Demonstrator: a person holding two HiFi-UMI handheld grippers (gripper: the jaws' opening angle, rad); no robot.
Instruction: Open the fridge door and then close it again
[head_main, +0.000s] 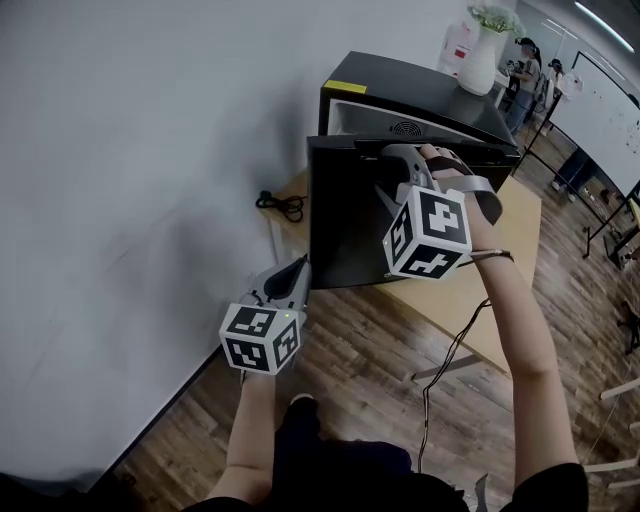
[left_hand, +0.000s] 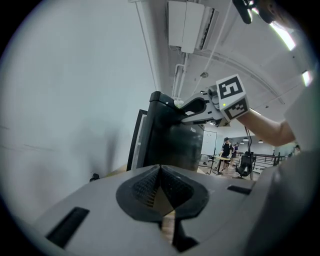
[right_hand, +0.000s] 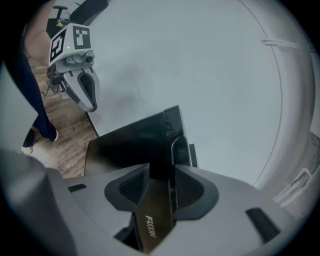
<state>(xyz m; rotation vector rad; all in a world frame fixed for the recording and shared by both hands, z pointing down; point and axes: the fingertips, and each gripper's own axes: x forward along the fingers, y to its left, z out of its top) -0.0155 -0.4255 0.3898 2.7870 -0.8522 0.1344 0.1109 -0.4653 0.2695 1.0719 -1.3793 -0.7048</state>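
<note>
Indoors, white wall (head_main: 140, 130), wood floor (head_main: 350, 350), wooden table (head_main: 515, 235), right claw (right_hand: 161, 176) clamped on fridge door (head_main: 345, 225), left claw (left_hand: 160, 186) closed, empty.

Plain white wall (head_main: 150, 150) fills the left side. Brown wood-plank floor (head_main: 380, 350). Light wooden table (head_main: 520, 215) set against the wall, with a coiled black cable (head_main: 283, 205) at its corner by the wall. Whiteboard (head_main: 610, 110) stands at the right, with two people (head_main: 525, 70) near it (far back). Strip lights (head_main: 600, 18) overhead. White ceiling unit (left_hand: 187, 25) shows in the left gripper view.
</note>
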